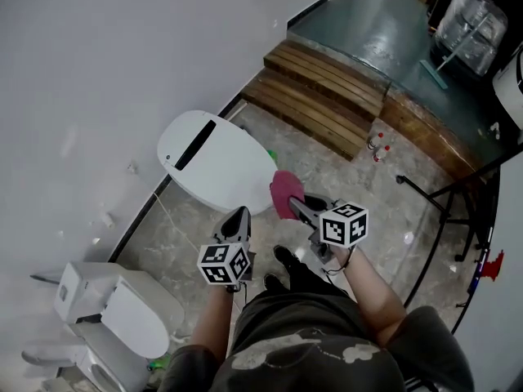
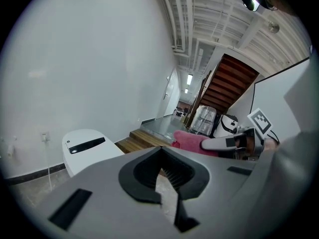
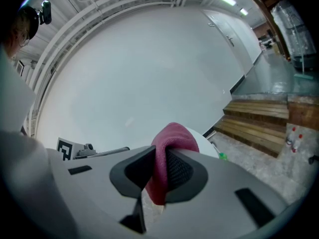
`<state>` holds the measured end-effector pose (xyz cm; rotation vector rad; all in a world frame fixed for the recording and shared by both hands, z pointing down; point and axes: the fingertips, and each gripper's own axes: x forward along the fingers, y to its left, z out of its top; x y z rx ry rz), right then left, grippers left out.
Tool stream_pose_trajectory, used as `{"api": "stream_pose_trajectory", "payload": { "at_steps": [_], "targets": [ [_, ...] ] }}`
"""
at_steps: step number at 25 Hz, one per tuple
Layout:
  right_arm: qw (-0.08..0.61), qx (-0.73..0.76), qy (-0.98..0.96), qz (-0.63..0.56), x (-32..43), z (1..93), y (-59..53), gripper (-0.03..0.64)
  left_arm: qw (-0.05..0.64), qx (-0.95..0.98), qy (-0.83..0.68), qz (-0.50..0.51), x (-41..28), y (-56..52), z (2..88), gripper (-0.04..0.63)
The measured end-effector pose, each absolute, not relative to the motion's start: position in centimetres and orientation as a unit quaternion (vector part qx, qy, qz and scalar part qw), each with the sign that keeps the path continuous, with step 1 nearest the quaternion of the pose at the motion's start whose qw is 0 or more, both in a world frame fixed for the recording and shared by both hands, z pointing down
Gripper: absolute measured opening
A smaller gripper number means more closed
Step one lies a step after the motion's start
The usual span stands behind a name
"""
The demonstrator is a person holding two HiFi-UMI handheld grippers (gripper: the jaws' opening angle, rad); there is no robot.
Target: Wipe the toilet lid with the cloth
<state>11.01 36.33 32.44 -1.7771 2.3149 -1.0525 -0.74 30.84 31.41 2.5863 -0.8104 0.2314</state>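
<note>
Cloth (image 1: 283, 191), pink, clamped in the closed jaws of right gripper (image 1: 294, 206), bunched end poking past the tips, tail hidden behind the jaws. From the head camera, placed at the 4 o'clock edge of white toilet lid (image 1: 214, 160); touching or hovering, impossible to tell. Lid down, one dark bar near its 11 o'clock end, bowl beneath hidden. In right gripper view, lid mostly blocked by cloth, only a white sliver showing at 3 o'clock of it.

Left gripper (image 1: 239, 214) at the lid's 6 o'clock, jaws pressed together on nothing.

Two grippers, two marker cubes (image 1: 343, 224), one cloth. Two toilets counted: second toilet (image 1: 122, 310) at 8 o'clock of the head frame, cut off by the bottom edge. Two red-capped bottles (image 1: 377, 145) on the floor at 3 o'clock of the lid, labels too small to read. Wooden steps (image 1: 323, 88) at 1 o'clock. Green object (image 1: 271, 153) by the lid's 3 o'clock rim, mostly hidden, not identifiable.

Cubes bearing black-and-white square patterns. Wearer's legs and shoes partly covered by arms.
</note>
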Motion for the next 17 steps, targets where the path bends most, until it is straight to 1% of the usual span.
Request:
{"api": "stream_pose_trajectory", "payload": {
  "at_steps": [4, 17],
  "targets": [
    [0.025, -0.573, 0.747, -0.335, 12.3, 31.9, 36.6, 0.049, 0.196, 0.933, -0.288, 0.087, 0.0, 31.1, 30.7, 0.008],
    [0.000, -0.547, 0.764, -0.342, 12.3, 32.4, 34.7, 0.049, 0.210, 0.928, -0.293, 0.095, 0.2, 30.1, 31.0, 0.008]
  ]
}}
